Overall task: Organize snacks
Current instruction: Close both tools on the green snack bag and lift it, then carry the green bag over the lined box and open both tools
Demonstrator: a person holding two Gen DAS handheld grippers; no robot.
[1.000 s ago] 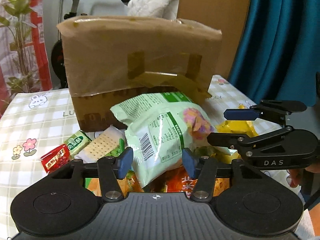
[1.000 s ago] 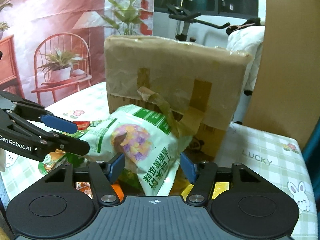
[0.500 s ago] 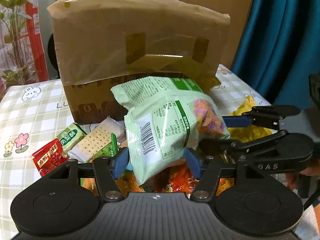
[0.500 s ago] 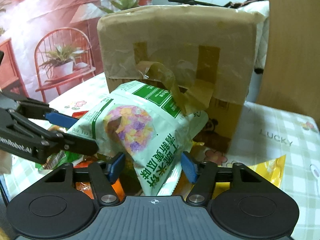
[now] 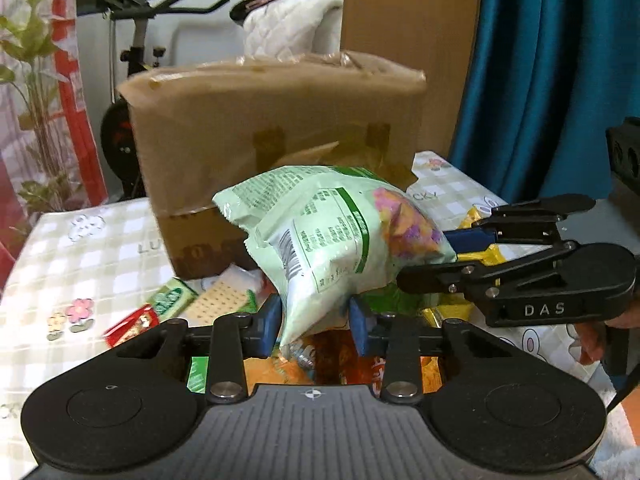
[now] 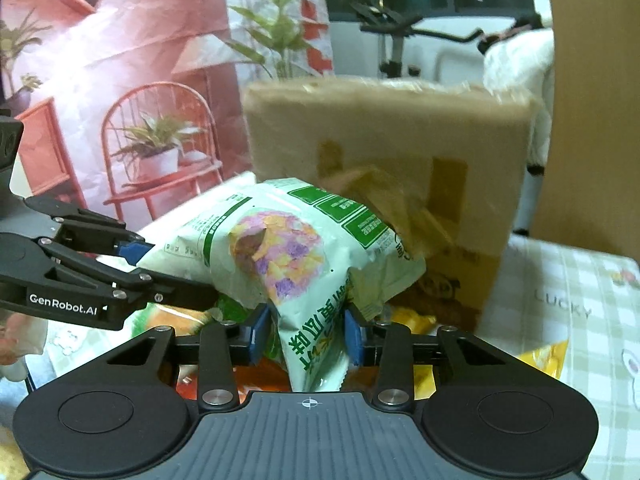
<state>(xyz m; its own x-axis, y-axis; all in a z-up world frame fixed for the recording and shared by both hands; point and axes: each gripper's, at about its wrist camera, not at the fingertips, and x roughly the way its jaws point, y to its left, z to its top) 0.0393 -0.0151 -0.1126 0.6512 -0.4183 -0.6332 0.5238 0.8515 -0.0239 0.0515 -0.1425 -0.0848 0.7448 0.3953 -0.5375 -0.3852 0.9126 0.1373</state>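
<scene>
A pale green snack bag (image 5: 332, 240) (image 6: 280, 248) hangs above the snack pile, held from both ends. My left gripper (image 5: 314, 326) pinches one crumpled end between its blue pads, and its jaws are still closing. The bag's other end, printed with green characters, sits between the pads of my right gripper (image 6: 306, 336), whose jaws are also closing. In the left wrist view the right gripper (image 5: 432, 260) reaches in from the right. The left gripper (image 6: 176, 272) enters the right wrist view from the left. A taped cardboard box (image 5: 280, 128) (image 6: 384, 132) stands just behind the bag.
Under the bag lie loose snacks: a red packet (image 5: 132, 326), a small green packet (image 5: 172, 298), a cracker pack (image 5: 218, 302) and a yellow bag (image 6: 544, 360). The checked tablecloth (image 5: 92, 256) covers the table. An exercise bike and a teal curtain (image 5: 540, 80) stand behind.
Both grippers' jaws have narrowed onto the ends of the green bag, which now looks pinched. Both views sit higher, with the box lower and farther in frame.
</scene>
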